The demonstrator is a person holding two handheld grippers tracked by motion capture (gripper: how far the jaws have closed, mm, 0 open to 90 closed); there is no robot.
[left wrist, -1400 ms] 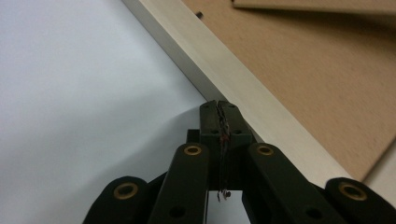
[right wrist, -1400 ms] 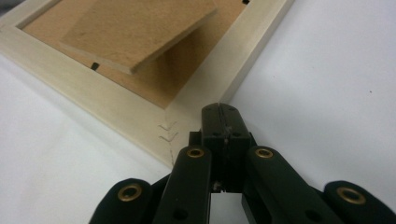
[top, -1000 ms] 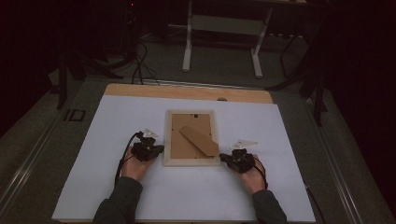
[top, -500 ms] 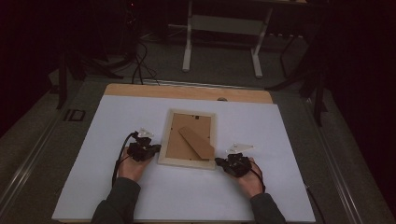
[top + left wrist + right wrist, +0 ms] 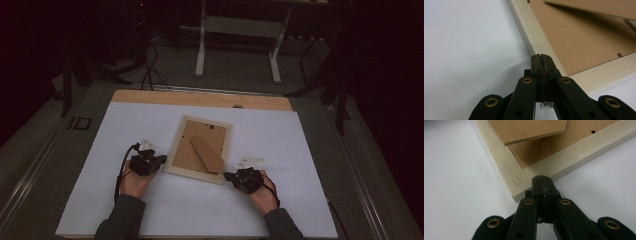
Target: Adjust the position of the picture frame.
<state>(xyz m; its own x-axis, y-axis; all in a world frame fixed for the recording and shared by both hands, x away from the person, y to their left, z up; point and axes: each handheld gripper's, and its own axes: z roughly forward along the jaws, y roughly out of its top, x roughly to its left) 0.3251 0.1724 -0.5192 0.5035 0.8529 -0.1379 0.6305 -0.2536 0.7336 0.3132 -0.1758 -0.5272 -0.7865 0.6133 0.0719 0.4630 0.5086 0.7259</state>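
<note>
Both claws clenched on nothing: the left gripper (image 5: 161, 160) noses the near-left side of the pale wooden picture frame (image 5: 172, 150), the right gripper (image 5: 231, 176) its near-right corner. The frame lies face-down mid-sheet on the white table cover (image 5: 300, 150), long axis running away and tilted, flanked evenly by both hands.

We see a picture frame (image 5: 200, 150) lying face down on the white sheet, near the middle of the table and turned slightly out of square, its far end leaning to the right. Its border is pale, light-coloured wood, with a mitred joint at the near corner. The back panel (image 5: 584, 37) is brown fibreboard, set flush inside the border. A brown easel stand (image 5: 529, 130) lies across that panel, slanting toward the near right; its free end seems lifted a little off the board.
</note>
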